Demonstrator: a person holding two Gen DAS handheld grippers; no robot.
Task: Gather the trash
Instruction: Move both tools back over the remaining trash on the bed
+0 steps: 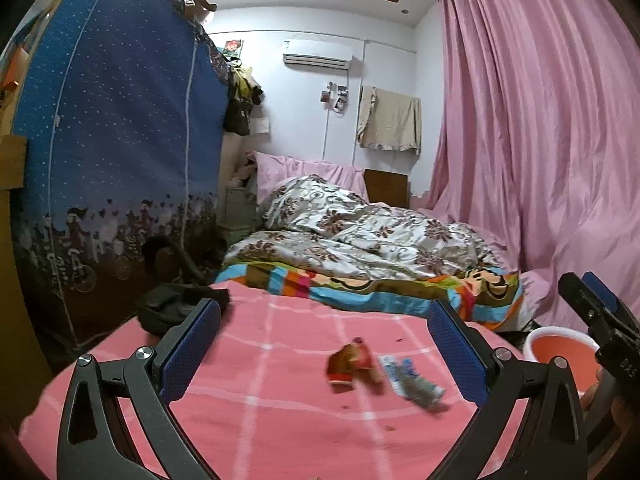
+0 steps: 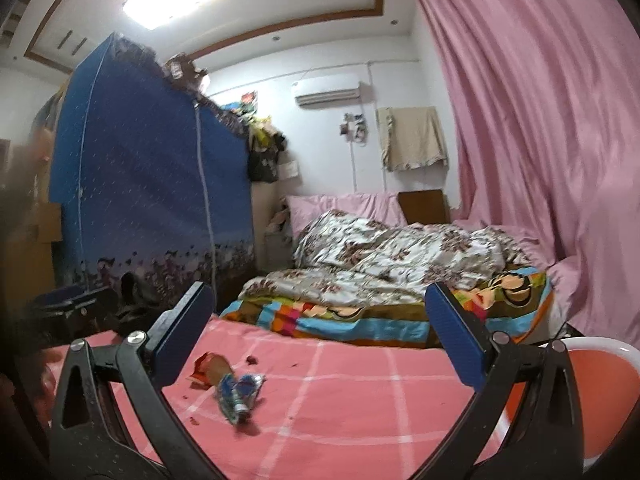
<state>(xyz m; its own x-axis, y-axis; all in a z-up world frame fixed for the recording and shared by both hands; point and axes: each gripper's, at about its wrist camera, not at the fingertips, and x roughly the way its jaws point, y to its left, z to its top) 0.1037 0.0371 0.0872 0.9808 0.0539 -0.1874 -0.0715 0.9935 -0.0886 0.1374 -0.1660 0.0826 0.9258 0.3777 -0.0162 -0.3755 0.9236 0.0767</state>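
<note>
On pink sheet: red wrapper touching blue wrapper, near basin. Left gripper: fingers apart, empty. Right gripper: fingers apart, empty.

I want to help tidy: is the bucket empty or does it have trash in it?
Looks empty as far as shown: the bucket shows only bare orange inside. Its bottom is out of view. Both wrappers lie on the bed.

left gripper jaws wide, right gripper likewise

Motion blurs the 2 wrappers; the frame's edge cuts off the orange basin.
</note>
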